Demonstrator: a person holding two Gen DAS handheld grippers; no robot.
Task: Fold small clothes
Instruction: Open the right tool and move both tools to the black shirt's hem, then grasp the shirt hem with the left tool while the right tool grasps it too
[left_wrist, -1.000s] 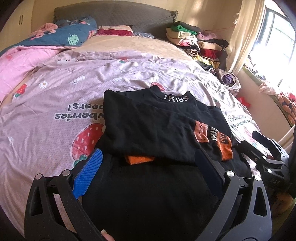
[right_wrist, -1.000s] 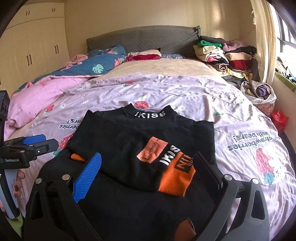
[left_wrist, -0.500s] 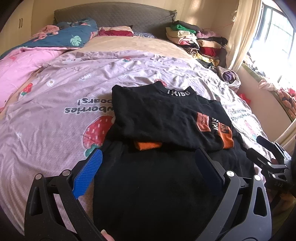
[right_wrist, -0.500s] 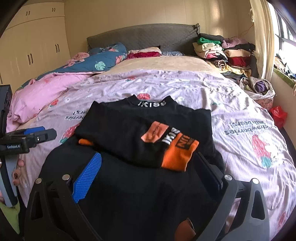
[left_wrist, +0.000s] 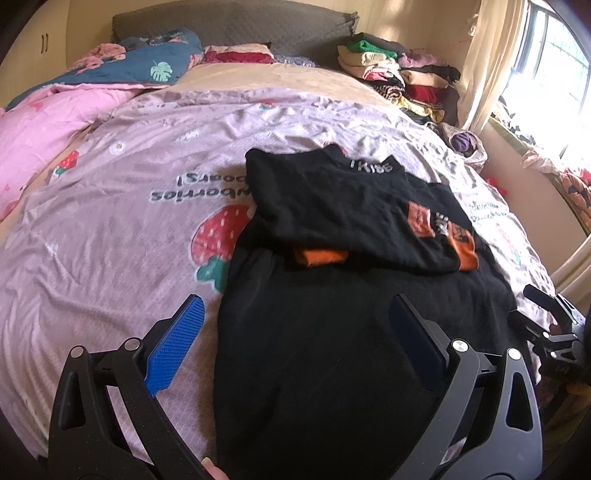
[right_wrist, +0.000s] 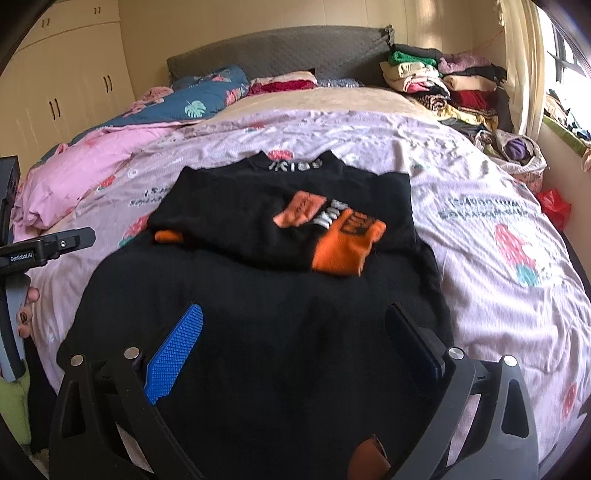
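A black sweater (left_wrist: 351, 332) (right_wrist: 266, 317) with orange sleeve cuffs lies flat on the lilac strawberry-print bedspread (left_wrist: 129, 221) (right_wrist: 480, 206), collar at the far end, both sleeves folded across the chest. My left gripper (left_wrist: 295, 314) hovers open over the sweater's near left hem, nothing between its fingers. My right gripper (right_wrist: 295, 321) stands open above the sweater's lower middle, also holding nothing. The right gripper (left_wrist: 546, 325) shows at the right edge of the left wrist view; the left gripper (right_wrist: 48, 243) shows at the left edge of the right wrist view.
A pile of folded clothes (left_wrist: 399, 81) (right_wrist: 443, 81) sits at the bed's far right corner. A pink quilt (left_wrist: 55, 122) and a blue leaf-print pillow (right_wrist: 199, 103) lie at the far left. Grey headboard (right_wrist: 280, 51), wardrobe (right_wrist: 66, 81) left, window and curtain (left_wrist: 491, 66) right.
Both grippers have drawn back toward the near edge of the bed, so the sweater looks farther away and more of its lower half shows. Both stay open.
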